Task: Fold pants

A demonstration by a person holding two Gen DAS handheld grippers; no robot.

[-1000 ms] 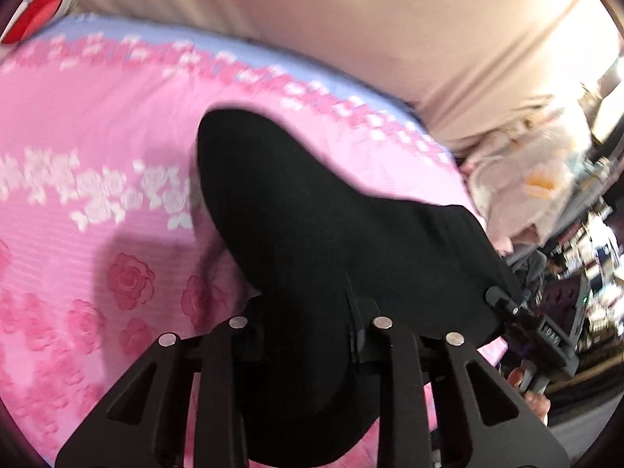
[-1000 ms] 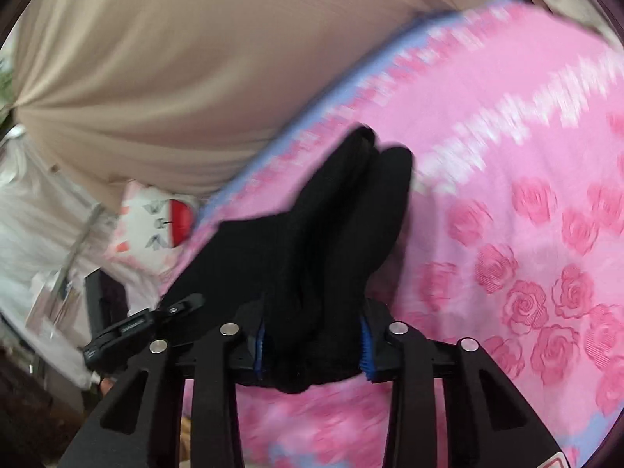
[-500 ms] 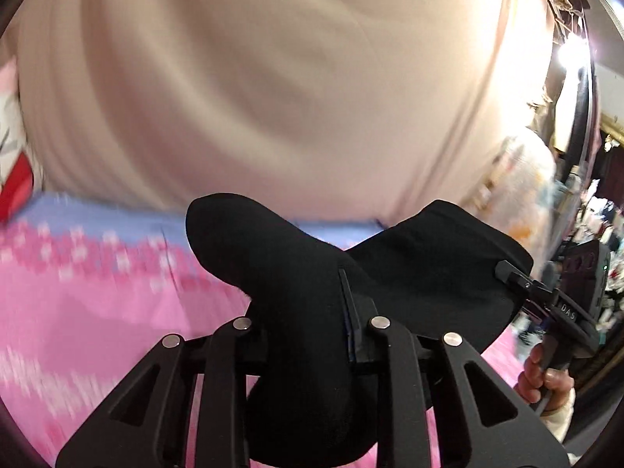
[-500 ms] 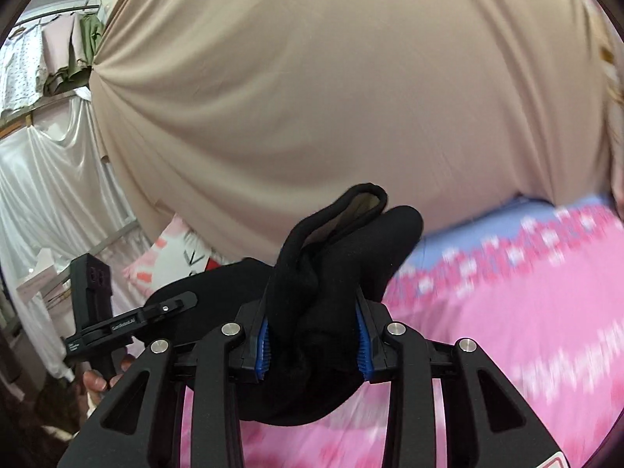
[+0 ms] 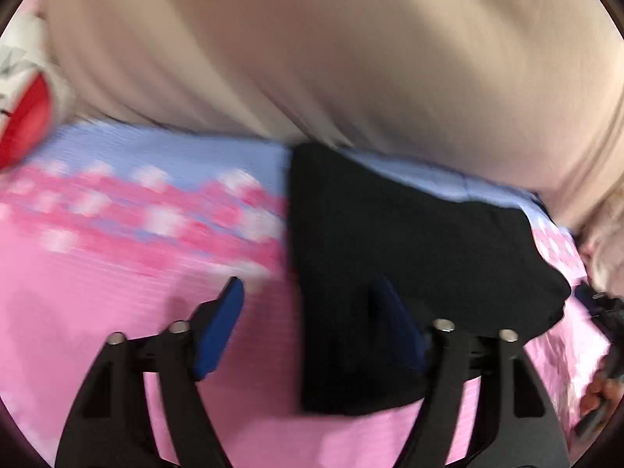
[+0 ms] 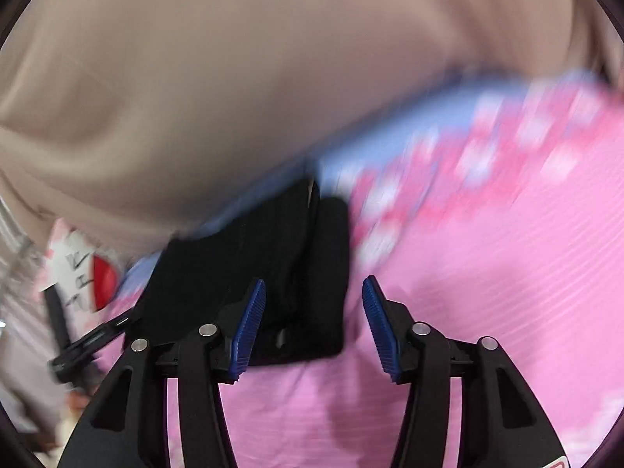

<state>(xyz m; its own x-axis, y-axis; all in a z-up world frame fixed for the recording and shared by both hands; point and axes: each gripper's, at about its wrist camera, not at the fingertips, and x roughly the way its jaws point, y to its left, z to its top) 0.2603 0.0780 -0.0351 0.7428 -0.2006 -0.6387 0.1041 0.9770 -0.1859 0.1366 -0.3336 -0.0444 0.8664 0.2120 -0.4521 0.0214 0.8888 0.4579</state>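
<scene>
Folded black pants [image 5: 405, 257] lie near the blue far edge of the pink bedsheet [image 5: 97, 273] (blurred), both left gripper [image 5: 312, 312] and right gripper [image 6: 314, 304] spread wide, holding nothing.

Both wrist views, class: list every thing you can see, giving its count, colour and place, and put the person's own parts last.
Folded black pants: one, black, lying on the bedspread near its blue edge, released by both grippers.
Pink rose-patterned bedspread: one, pink with a pale blue border, under the pants.
White cushion with a red patch: one, white and red, beyond the bedspread's edge, at far left in both views.
Beige draped cloth: one, beige, filling the background behind the bed.
Left gripper: one, black with blue pads, open, its right finger over the pants.
Right gripper: one, black with blue pads, open, just before the pants' near edge.
</scene>
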